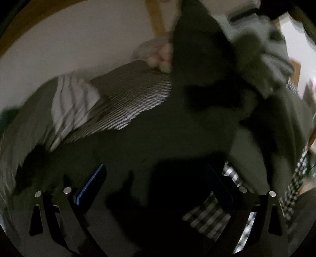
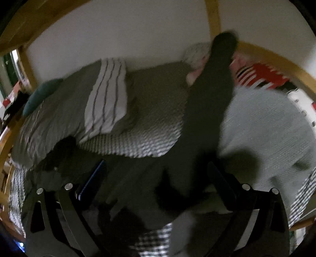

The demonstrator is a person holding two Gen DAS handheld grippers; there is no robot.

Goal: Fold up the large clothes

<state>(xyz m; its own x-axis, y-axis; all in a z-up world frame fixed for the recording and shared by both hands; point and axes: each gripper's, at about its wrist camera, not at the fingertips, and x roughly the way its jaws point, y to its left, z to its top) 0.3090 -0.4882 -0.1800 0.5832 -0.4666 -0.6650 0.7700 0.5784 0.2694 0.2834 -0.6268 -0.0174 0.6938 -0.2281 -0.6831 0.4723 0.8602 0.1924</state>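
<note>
A large dark green garment lies spread over the bed and fills most of the left wrist view, one part rising toward the top right. My left gripper is open just above it, fingers wide apart with dark cloth lying between them. In the right wrist view the same dark garment runs as a long strip from the far wall down between the fingers. My right gripper is open too, its fingers on either side of that strip. Both views are blurred.
A striped white pillow, a grey duvet and a fine-striped blanket lie at the left. A pale knit sweater lies at the right. The checked sheet shows beneath. A wooden bed frame and a white wall close the far side.
</note>
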